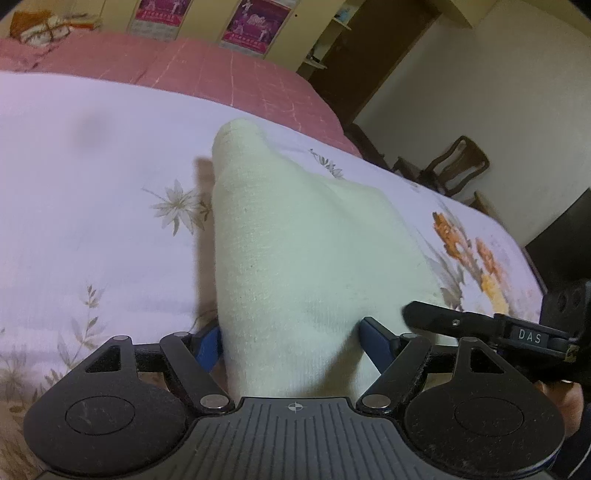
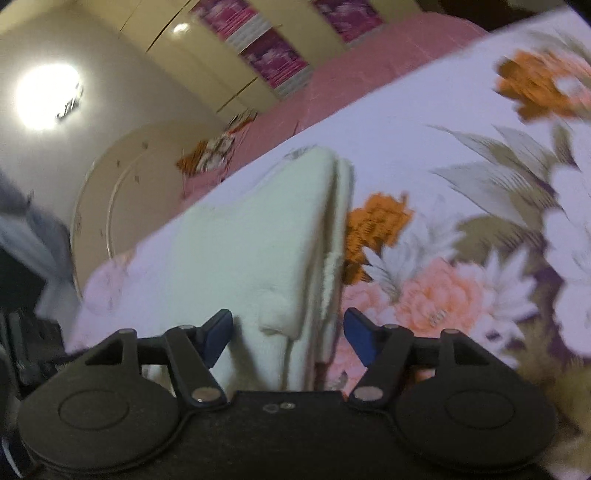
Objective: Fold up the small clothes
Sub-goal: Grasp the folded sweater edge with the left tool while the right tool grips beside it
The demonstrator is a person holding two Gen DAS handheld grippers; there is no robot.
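From the left wrist view, the left tool (image 1: 288, 332) stands released with its blue fingertips (image 1: 373, 334) spread to either side of a cream knitted garment (image 1: 295, 236), which lies on the bed's flowered sheet (image 1: 92, 177) and runs away from the camera to a narrow rounded end. The cloth fills the gap between the fingertips, and whether they touch it cannot be told. The garment's left edge is straight, with bare sheet beside it; its right edge slopes out toward orange printed flowers. The right tool (image 1: 417, 312) reaches in from the right, its black finger just beside the garment's near right corner. Beyond the sheet lies a pink quilt (image 1: 229, 70), then pale cupboard doors with magenta posters (image 1: 258, 22), a dark doorway and a wooden chair (image 1: 454, 166) past the bed's right edge. From the right wrist view, which is blurred and tilted, the right tool (image 2: 288, 332) has its fingertips (image 2: 356, 334) apart and clear of the cloth, with the garment's (image 2: 258, 236) layered right edge between them. Its stacked folds show as a thick seam running away from the camera. To the right the sheet (image 2: 461, 122) is open and heavily flowered; to the left the bed's edge drops off near a lit lamp (image 2: 48, 96) on the wall.
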